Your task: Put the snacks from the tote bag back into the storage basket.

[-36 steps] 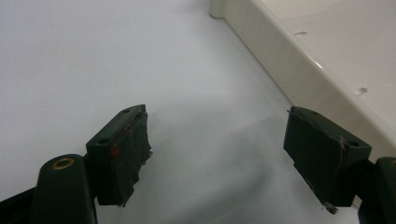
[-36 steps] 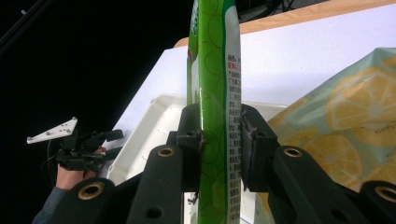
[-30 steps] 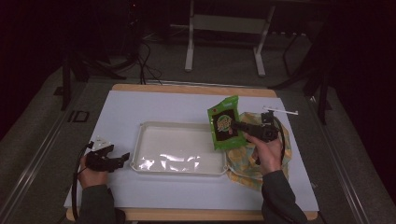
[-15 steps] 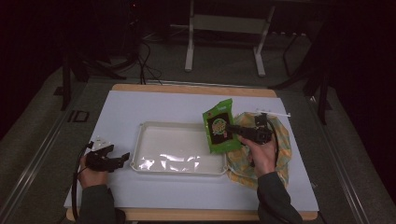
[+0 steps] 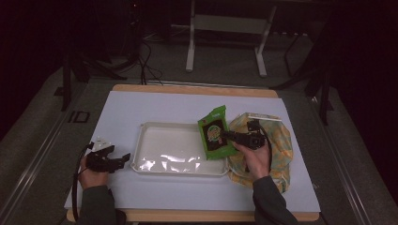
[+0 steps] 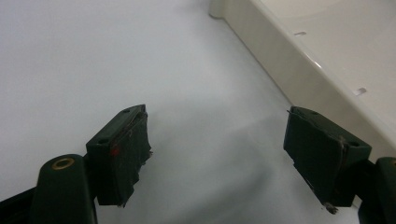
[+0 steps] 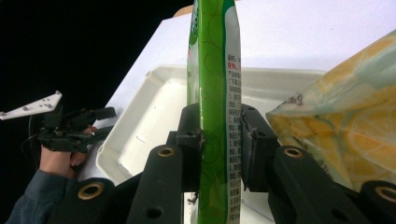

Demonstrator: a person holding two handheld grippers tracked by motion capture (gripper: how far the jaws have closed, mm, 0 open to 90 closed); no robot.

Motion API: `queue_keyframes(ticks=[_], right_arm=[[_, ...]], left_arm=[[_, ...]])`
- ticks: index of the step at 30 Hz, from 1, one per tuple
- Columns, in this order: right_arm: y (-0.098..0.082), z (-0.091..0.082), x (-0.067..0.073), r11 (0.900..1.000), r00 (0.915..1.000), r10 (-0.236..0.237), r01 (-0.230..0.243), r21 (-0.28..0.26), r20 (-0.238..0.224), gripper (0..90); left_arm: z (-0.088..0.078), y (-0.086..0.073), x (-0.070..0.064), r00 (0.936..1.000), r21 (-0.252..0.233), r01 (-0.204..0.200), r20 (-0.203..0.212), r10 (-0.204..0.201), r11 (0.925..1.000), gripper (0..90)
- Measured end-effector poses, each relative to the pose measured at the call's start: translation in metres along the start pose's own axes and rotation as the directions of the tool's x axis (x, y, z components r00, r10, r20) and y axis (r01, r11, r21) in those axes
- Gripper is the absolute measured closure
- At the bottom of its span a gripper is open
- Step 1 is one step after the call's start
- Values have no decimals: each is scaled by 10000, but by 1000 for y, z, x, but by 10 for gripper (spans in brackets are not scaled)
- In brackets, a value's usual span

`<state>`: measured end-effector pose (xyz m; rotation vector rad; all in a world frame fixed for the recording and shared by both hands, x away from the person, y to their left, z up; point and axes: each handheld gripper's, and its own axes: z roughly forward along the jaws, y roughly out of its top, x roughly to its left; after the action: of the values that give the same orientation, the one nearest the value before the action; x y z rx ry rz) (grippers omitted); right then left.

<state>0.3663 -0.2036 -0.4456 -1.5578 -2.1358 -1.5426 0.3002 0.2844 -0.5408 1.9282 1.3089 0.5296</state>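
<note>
Right gripper (image 7: 218,140) clamps green packet (image 5: 216,133) over white tray (image 5: 155,136).

Bench (image 5: 155,108) surface open along far edge and left of tray (image 5: 155,165). Tray interior bare except right end, where green packet (image 5: 216,133) overhangs it. Yellow patterned bag (image 5: 277,140) blocks bench right of tray. Left hand-held gripper (image 5: 123,159) sits just beside tray's left wall.
</note>
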Motion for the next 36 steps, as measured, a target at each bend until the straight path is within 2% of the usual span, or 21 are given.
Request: queue_keyframes(ticks=[10,27,36], right_arm=[[-8,8,-1,9999,9999,59,-61,133,101,726],[-19,18,2,9982,9966,-398,365,471,720,725],[-23,21,1,9978,9956,-374,325,580,857,725]], left_arm=[[0,0,0,10000,-13,15,8,-15,10000,227],[0,0,0,10000,6,3,19,-3,10000,227],[0,0,0,10000,17,13,27,-13,10000,227]])
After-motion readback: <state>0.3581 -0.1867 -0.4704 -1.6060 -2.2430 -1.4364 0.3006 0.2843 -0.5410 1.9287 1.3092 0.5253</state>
